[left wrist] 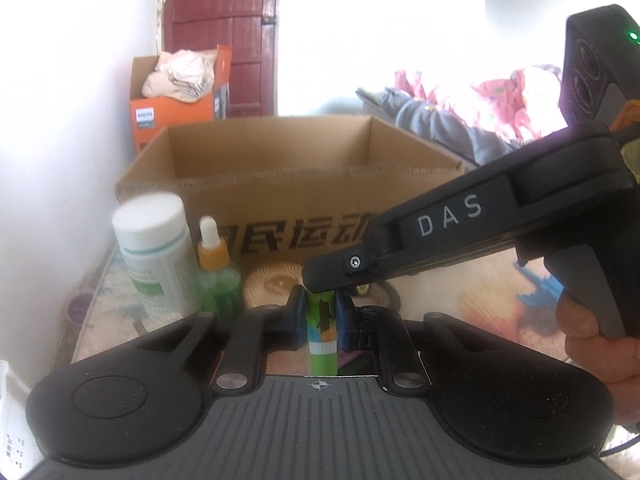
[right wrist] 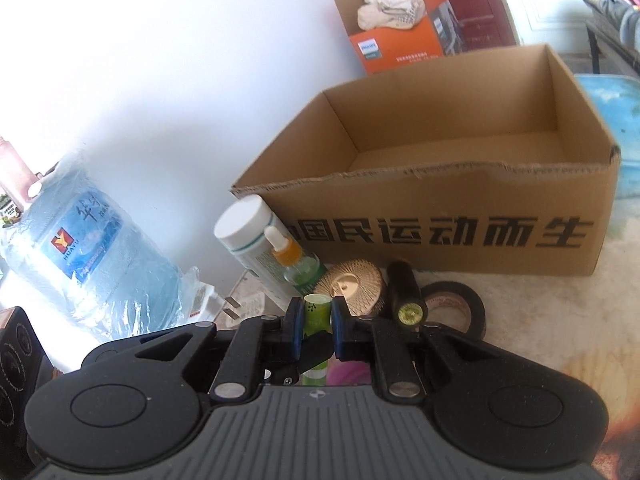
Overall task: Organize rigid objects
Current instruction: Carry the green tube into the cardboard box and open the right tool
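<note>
Between the pads of both grippers, a green tube (right wrist: pixel 317 312) is pinched: the left gripper (left wrist: pixel 321 316) is closed on its lower part, and the right gripper (right wrist: pixel 316 320) is closed on its upper end, reaching in from the right in the left wrist view. The tube is held roughly upright, just in front of the clutter on the patterned table (right wrist: pixel 560 320). Just beyond it, a round brush wheel (right wrist: pixel 354 286) is seen, with a black cylinder (right wrist: pixel 406 296) and a roll of black tape (right wrist: pixel 454 306) to its right. To the left stand a dropper bottle (right wrist: pixel 296 260) and a white-capped bottle (right wrist: pixel 246 232), touching or nearly so. Farther back, the open cardboard box (right wrist: pixel 440 236) is seen, its visible floor bare.

The step in hand is judged to be a handover or joint lift of the tube. Next, one grip must be released so the tube can be carried over the near wall of the box and set inside.
</note>
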A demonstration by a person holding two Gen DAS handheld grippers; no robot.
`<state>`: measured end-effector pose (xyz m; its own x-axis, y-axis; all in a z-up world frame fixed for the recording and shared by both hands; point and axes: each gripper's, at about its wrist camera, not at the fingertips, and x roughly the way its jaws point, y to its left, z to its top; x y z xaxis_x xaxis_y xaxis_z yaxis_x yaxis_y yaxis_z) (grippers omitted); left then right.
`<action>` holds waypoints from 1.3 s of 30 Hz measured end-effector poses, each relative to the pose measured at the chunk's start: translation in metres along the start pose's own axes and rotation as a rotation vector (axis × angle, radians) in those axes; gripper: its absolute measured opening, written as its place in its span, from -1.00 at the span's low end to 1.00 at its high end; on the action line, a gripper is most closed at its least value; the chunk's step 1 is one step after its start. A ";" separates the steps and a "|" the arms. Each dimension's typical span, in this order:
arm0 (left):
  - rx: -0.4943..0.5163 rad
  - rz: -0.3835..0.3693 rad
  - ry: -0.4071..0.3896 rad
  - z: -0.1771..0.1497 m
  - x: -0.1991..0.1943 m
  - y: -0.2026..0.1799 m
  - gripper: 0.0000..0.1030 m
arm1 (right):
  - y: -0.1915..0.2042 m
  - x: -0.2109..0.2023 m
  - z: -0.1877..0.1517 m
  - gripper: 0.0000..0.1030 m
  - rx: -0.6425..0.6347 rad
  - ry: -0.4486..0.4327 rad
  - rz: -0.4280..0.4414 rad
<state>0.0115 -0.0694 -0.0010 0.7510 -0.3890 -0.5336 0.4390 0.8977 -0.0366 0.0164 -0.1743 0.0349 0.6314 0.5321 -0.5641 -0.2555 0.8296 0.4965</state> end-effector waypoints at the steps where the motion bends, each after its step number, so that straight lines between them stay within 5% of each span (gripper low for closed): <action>1: 0.001 0.004 -0.013 0.002 -0.002 0.000 -0.72 | 0.004 -0.003 0.002 -0.69 -0.011 -0.013 0.003; 7: -0.013 0.017 -0.108 0.036 -0.021 0.007 -0.72 | 0.030 -0.025 0.030 -0.69 -0.091 -0.119 0.028; 13: -0.027 0.046 -0.130 0.096 -0.012 0.024 -0.72 | 0.043 -0.024 0.091 -0.68 -0.140 -0.180 0.070; 21: -0.027 0.107 0.082 0.154 0.070 0.059 -0.72 | 0.003 0.050 0.177 -0.68 -0.024 -0.028 0.105; 29: -0.085 0.146 0.330 0.161 0.154 0.099 -0.72 | -0.069 0.152 0.213 -0.68 0.217 0.198 0.120; 39: -0.051 0.235 0.434 0.161 0.197 0.107 -0.68 | -0.100 0.232 0.227 -0.65 0.317 0.325 0.093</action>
<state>0.2861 -0.0830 0.0264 0.5469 -0.0628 -0.8348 0.2501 0.9639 0.0913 0.3549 -0.1724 0.0041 0.3408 0.6693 -0.6602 -0.0319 0.7101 0.7034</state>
